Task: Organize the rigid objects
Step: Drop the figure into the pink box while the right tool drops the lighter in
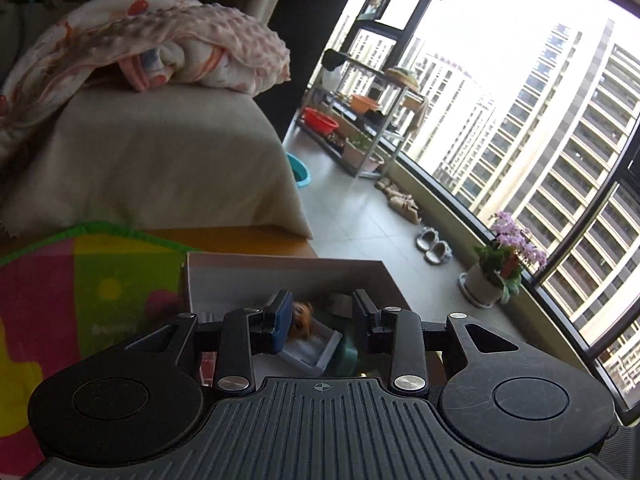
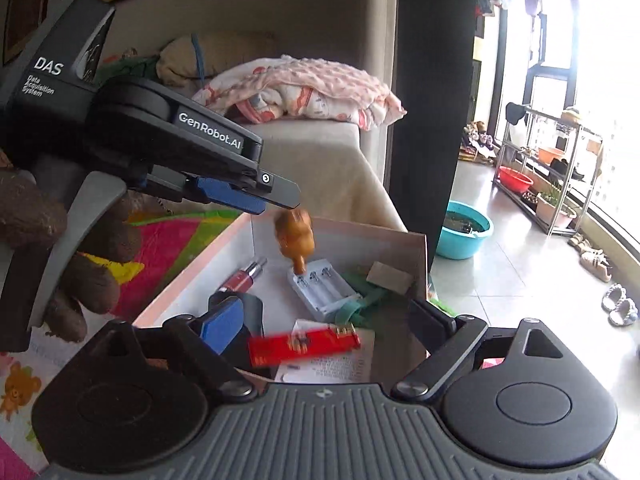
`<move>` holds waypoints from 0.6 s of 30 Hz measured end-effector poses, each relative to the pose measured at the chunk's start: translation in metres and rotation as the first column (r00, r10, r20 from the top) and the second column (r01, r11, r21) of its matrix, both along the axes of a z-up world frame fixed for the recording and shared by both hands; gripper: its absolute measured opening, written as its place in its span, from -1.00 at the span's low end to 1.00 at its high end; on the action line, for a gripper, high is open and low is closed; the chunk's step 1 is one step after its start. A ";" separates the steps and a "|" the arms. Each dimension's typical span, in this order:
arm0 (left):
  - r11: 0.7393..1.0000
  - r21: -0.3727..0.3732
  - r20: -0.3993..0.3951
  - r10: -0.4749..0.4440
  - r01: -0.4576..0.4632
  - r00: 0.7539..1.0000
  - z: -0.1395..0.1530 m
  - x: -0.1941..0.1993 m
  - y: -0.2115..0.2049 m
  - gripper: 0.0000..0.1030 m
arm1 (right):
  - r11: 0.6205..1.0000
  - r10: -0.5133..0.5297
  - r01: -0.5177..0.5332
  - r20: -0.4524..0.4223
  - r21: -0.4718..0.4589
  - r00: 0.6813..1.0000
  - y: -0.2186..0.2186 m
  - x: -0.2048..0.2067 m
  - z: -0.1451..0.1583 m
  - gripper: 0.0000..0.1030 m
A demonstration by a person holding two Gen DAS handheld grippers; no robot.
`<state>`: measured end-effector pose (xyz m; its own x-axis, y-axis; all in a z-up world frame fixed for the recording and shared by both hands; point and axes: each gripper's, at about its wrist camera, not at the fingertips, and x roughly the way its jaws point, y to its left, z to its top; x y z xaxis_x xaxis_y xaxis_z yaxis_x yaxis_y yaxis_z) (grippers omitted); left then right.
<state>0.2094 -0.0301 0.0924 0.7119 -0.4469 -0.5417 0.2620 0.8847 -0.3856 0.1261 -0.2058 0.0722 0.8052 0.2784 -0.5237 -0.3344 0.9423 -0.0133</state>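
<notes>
Both wrist views close above the open box (image 1: pixel 280 276) (image 2: pixel 416 256), aimed downward toward sofa (image 1: pixel 160 152) (image 2: pixel 332 160) and balcony window, sharing the box's contents.

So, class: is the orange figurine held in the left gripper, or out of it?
Out: the orange figurine hangs blurred below the left gripper, above the box.

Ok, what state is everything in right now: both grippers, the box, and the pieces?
left gripper: open, pads on nothing
right gripper: open wide, gripping nothing
orange figurine: just below the left gripper's tips, over the box, not gripped
red card: blurred, between the right fingers, untouched
cardboard box: open, partly filled
white battery holder: in box, slots empty
red cylinder: lying in box
</notes>
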 end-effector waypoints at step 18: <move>0.850 0.235 0.073 -0.498 0.471 0.864 -0.024 -0.208 -0.035 -0.30 | 0.984 -0.136 0.129 -0.051 -0.124 0.989 -0.074 -0.114 -0.019 0.75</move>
